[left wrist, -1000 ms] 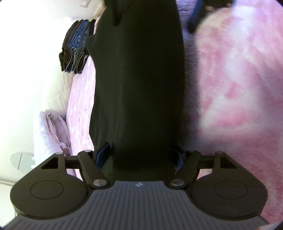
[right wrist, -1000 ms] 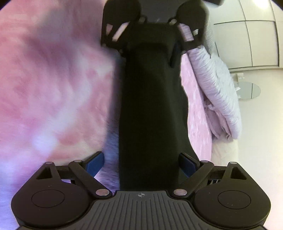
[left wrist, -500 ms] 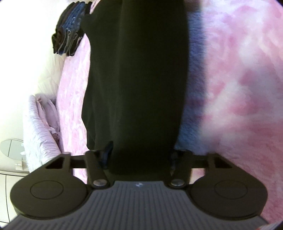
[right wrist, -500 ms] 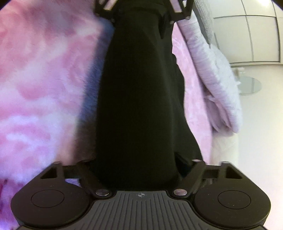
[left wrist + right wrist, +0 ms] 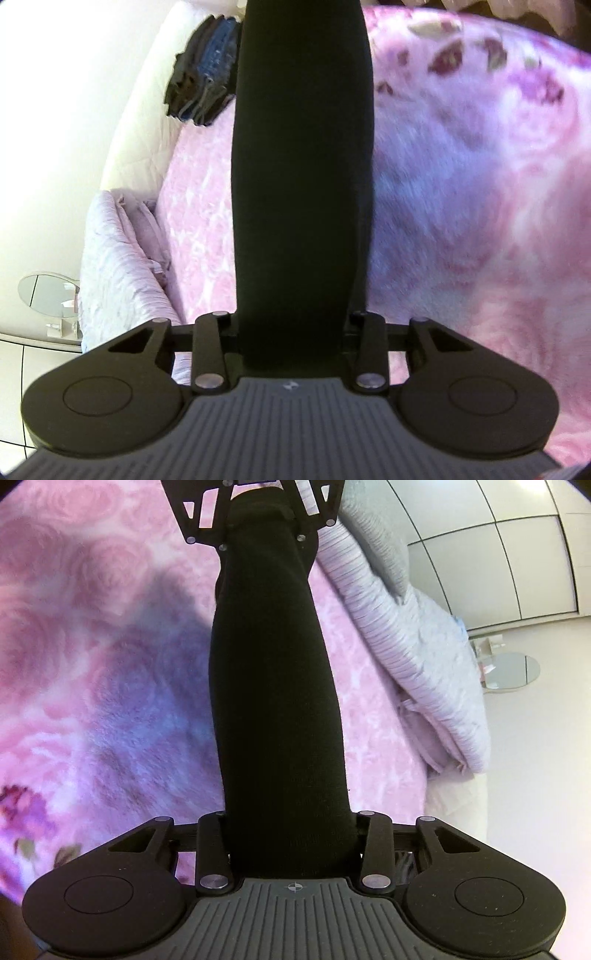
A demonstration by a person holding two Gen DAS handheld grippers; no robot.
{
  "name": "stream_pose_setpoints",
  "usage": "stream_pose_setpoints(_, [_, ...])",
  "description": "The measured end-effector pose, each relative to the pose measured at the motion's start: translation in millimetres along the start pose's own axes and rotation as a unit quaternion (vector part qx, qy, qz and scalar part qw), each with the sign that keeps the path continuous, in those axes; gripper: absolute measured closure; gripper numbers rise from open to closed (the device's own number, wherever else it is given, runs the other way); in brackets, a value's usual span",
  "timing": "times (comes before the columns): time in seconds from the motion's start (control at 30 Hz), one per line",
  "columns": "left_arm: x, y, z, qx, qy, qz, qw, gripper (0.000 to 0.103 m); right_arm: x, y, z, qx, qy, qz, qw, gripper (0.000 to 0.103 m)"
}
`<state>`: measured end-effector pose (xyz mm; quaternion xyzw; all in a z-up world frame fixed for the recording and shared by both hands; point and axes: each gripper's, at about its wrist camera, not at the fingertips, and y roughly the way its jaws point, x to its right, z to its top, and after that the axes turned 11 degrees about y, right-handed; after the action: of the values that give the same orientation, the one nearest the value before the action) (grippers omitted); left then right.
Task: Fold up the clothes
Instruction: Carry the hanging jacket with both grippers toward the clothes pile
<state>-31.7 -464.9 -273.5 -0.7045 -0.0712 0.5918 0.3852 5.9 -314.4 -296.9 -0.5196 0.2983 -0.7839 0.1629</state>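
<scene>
Two grippers, left gripper (image 5: 291, 332) and right gripper (image 5: 293, 827), have just been closed on opposite ends of a black garment (image 5: 301, 177), held stretched above the pink bedspread (image 5: 480, 184). Lifting is underway; next, the ends should be brought together.

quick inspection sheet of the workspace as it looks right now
surface: pink rose-patterned fleece blanket on a bed
job's things: black folded garment stretched between both tongs, lifted off the blanket
clutter: stack of dark and blue folded clothes; lilac ribbed quilt at the bed edge
grippers: left tongs and right tongs have just closed, each clamping one end of the garment
cables: nothing seen
surroundings: round glass table, white floor
</scene>
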Motion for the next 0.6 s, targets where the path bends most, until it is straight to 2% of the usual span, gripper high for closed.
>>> stream_pose_setpoints(0.13, [-18.2,-31.3,14.3,0.005,0.002,0.004,1.0000,0.069,16.7,-42.8,0.1,-0.004,0.006,-0.004,1.000,0.064])
stream_pose_setpoints(0.33, [-45.5,-64.0,44.6,0.012,0.013,0.018,0.9997,0.069,37.2,-96.7,-18.3,-0.009,0.013,-0.019,1.000,0.064])
stream_pose_setpoints(0.6, [-92.1,-71.7,107.0,0.001,0.033,0.028,0.9991,0.069,82.1,-123.8,-67.9,-0.001,0.036,-0.036,0.999,0.064])
